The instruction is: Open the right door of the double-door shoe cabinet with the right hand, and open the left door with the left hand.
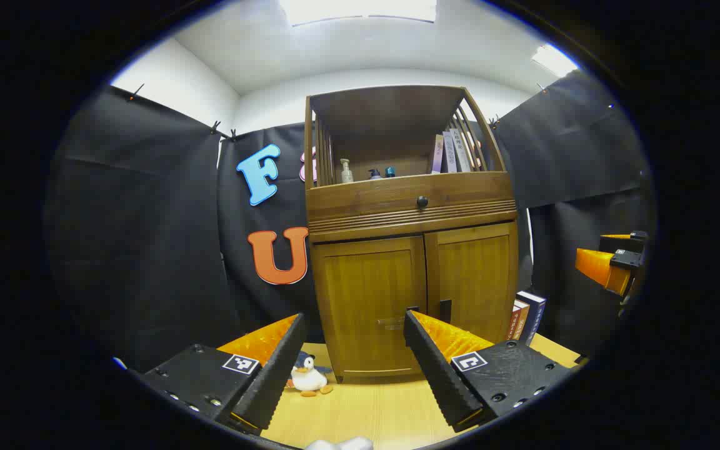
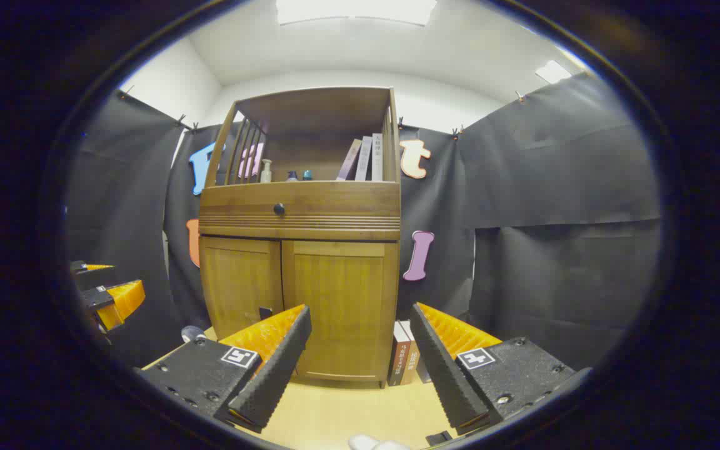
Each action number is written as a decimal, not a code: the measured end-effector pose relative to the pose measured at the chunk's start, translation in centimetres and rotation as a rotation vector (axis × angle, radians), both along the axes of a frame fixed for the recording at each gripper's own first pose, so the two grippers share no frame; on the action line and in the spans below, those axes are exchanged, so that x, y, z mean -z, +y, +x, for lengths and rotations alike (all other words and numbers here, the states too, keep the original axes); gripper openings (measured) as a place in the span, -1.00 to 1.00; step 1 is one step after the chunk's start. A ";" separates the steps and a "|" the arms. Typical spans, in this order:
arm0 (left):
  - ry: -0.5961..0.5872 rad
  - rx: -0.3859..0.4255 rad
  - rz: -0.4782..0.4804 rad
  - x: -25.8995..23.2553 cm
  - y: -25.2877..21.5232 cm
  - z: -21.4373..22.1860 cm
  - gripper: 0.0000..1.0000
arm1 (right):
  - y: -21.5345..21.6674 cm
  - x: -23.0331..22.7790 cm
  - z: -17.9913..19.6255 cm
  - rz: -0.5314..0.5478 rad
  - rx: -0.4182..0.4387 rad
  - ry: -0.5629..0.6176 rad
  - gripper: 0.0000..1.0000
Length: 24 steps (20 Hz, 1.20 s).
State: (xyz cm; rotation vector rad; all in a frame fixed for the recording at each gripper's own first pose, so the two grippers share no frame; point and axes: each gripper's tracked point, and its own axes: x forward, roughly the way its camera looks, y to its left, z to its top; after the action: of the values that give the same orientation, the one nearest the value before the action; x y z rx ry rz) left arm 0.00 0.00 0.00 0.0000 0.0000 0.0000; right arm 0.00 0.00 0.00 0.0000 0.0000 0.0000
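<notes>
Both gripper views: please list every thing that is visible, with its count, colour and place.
shoe cabinet: one, brown wood, against the black cloth wall, both doors shut
drawer knob: one, dark, above the doors
bottles: three, on the open shelf, left part
shelf books: several, leaning, shelf right part
floor books: a few, upright, right of the cabinet
duck toy: one, white, floor at the cabinet's left
left tool: open, short of the left door
right tool: open, short of the right door
</notes>
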 end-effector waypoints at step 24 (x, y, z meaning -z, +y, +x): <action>0.029 -0.023 -0.015 0.5 1.1 -0.6 0.92 | 1.8 2.1 4.0 -0.023 -0.001 0.038 1.00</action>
State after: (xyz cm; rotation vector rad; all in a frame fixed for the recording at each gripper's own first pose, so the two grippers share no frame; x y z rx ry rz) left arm -0.60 1.07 -0.48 -0.0153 0.0290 0.0226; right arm 3.97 1.76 -2.05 -0.0226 0.0378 0.0006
